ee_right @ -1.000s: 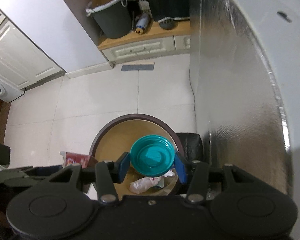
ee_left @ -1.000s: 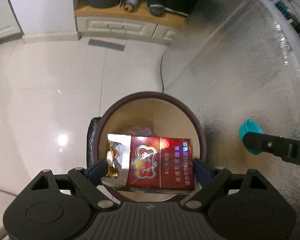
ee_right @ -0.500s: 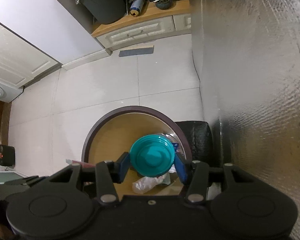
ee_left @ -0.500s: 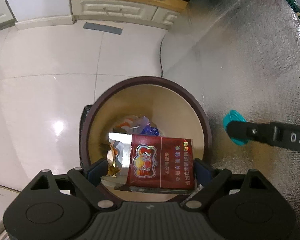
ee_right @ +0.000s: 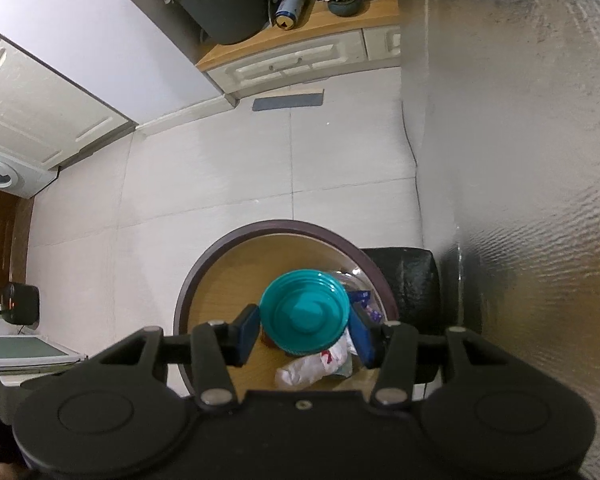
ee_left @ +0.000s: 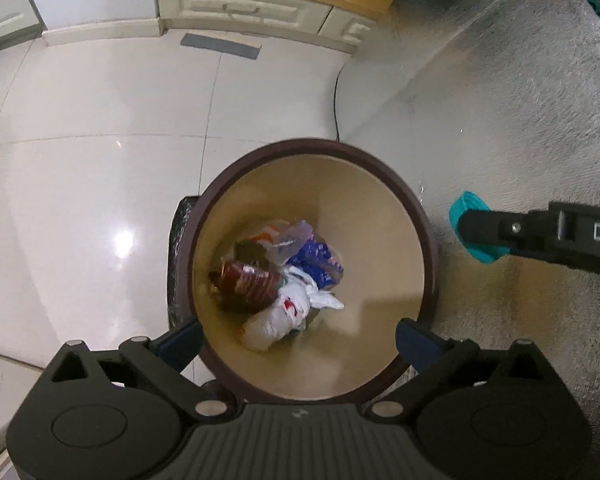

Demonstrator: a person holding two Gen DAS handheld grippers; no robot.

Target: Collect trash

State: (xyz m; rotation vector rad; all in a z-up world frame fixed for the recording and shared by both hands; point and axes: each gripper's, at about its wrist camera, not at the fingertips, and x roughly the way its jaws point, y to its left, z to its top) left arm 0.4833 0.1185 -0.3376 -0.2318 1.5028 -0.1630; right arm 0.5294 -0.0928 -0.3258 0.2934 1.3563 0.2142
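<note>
Left wrist view, left gripper over the round bin, fingers just opened wide with nothing between, red box down among the trash, right gripper fingers clamped on a teal lid above the bin.

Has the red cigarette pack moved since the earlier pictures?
Yes. It has left the left claw, whose jaws have just been opening, and dropped down into the bin; the red cigarette pack now lies among the trash at the bottom.
</note>
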